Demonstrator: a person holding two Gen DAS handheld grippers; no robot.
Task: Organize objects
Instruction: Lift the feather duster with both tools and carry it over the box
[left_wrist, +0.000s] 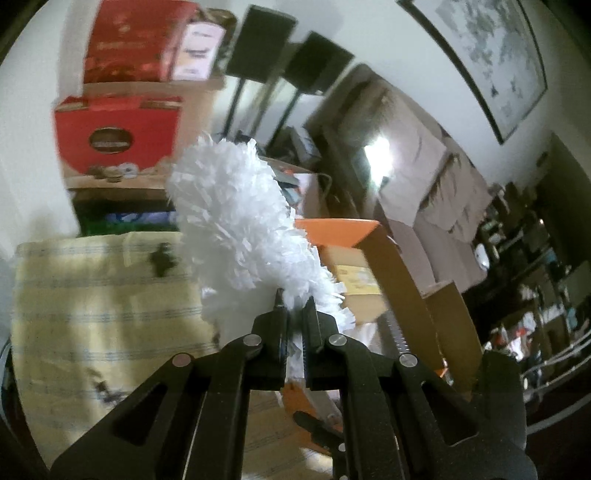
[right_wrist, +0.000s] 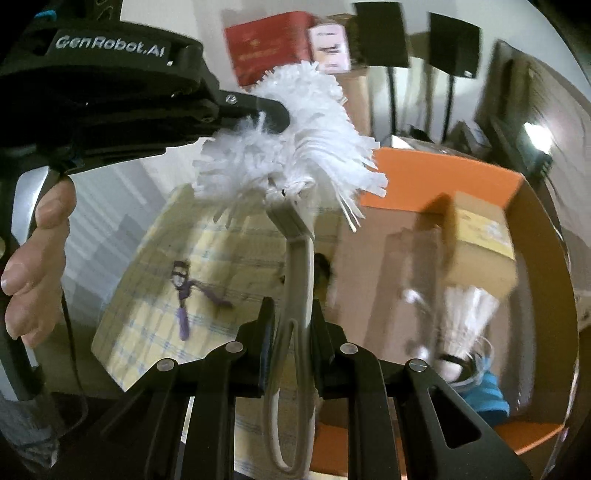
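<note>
Holding up the duster (right_wrist: 295, 147), both grippers are closed on it above the orange box (right_wrist: 443, 173). Its fluffy head is pinched by the left gripper (left_wrist: 294, 314) and its grey handle (right_wrist: 299, 273) by the right gripper (right_wrist: 291, 314), probably so it stays steady.

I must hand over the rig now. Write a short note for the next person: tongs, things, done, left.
Left tongs: shut on the white duster, on its fluffy head.
Right tongs: shut on the same duster, on its grey handle.
The duster is in the air, above the orange box, which holds a shuttlecock and a cardboard box.
Done: duster picked up.
Left: probably put it away and release both tongs.
</note>
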